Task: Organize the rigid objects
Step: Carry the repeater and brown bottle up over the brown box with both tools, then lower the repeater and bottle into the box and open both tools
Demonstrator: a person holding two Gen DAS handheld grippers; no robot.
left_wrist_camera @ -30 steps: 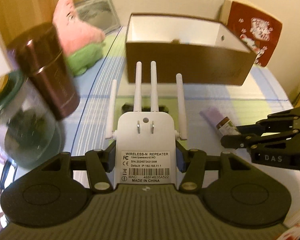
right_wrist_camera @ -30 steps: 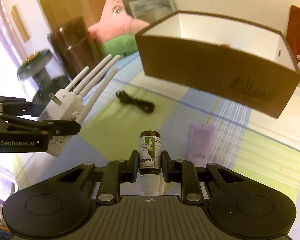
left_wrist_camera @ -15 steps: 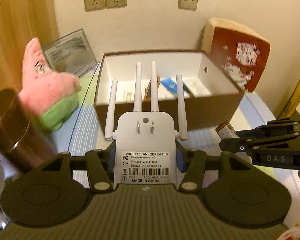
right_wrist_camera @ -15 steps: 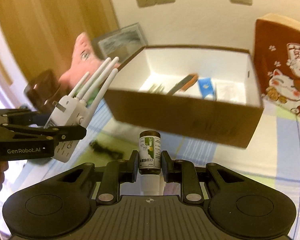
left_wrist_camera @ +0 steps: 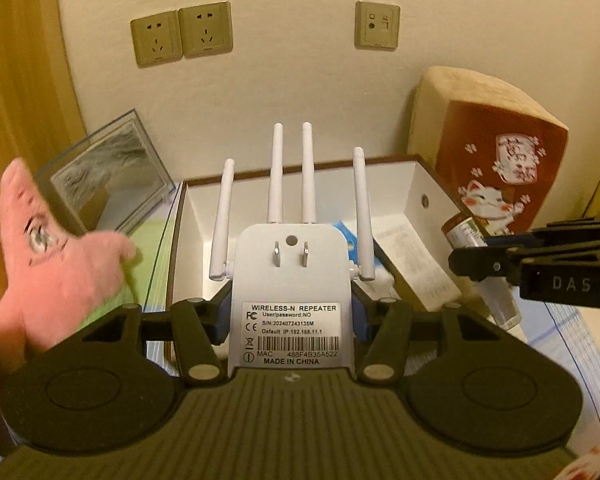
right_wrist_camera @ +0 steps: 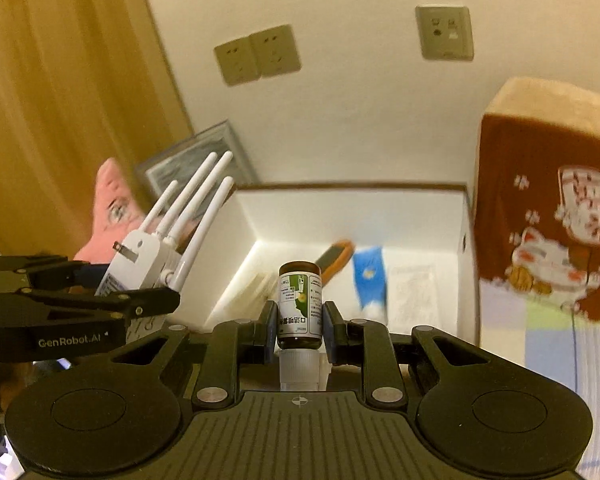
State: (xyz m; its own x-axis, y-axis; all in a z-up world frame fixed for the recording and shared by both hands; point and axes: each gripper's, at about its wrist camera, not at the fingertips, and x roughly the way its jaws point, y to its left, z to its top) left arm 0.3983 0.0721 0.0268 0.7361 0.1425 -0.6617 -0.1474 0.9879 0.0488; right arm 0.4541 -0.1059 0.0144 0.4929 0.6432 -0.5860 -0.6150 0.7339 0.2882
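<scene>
Two loads: each hand carries one rigid item toward the same box, so both drops look close.
Box: the brown cardboard box, white inside, stands open against the wall below the wall sockets; a second ago it lay further off and showed mostly its outer side, now both views look down into it.
Box contents: an orange-handled tool, a blue packet and a printed white sheet already lie on its floor.
Cushion: a red lucky-cat cushion leans just to the right of the box.
Plush: a pink starfish plush sits to the left of the box, beside a framed picture.
Repeater: the white wireless repeater, label and plug prongs up, four antennas forward, hangs over the box's near left part.
Left tongs: the left tongs are clenched on the repeater's sides, grip unchanged over the last second.
Bottle: the small brown medicine bottle, white cap toward the camera, is over the near wall of the box.
Right tongs: the right tongs are clamped on the bottle's body, as before.
Meaning: the carry seems nearly done; what remains is lowering each item onto free floor and letting go.
Risk: the antennas could catch the far wall.
</scene>
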